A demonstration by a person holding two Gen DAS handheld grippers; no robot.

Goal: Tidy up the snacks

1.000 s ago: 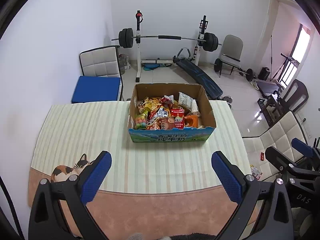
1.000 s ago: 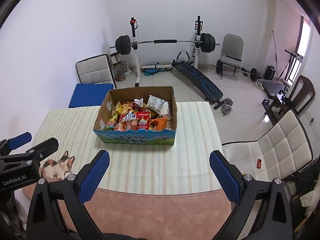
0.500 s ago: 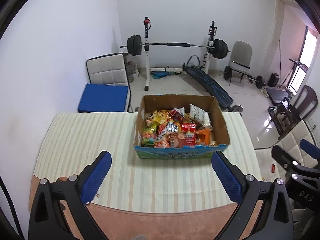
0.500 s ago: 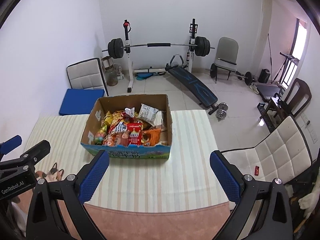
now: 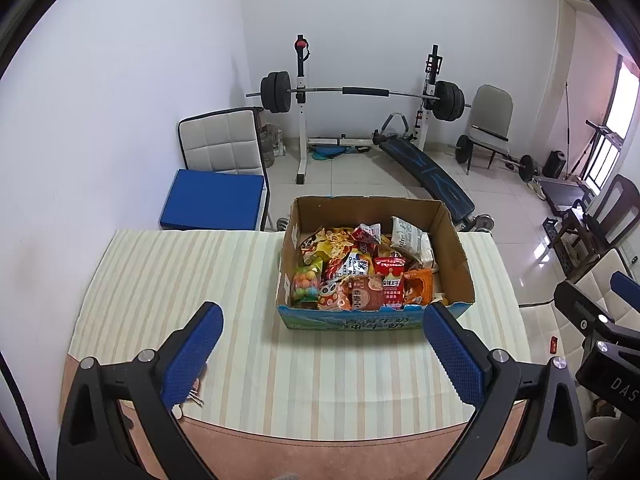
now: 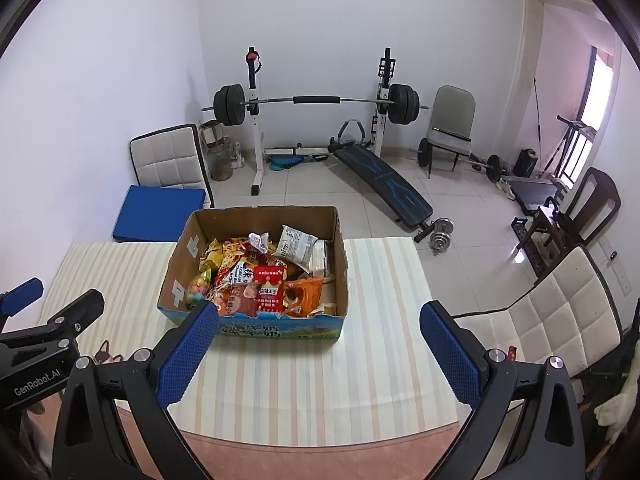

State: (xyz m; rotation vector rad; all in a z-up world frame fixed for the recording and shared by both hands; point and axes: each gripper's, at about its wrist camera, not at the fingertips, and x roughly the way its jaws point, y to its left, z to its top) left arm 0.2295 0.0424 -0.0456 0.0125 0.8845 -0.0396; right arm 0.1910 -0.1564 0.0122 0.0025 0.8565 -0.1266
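Cardboard box of snacks at 12 o'clock on striped worktop, blue front printed with Chinese characters. Left gripper and right gripper both released, fingers wide apart, holding nothing. "GenRobot.AI" legible on left gripper at 9 o'clock in right view.

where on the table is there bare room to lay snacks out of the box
The striped tablecloth is bare from the brown cardboard box to the table's left edge, and in the strip between the box front and the near edge. A narrower strip lies right of the box. Inside the box is crowded with packets.
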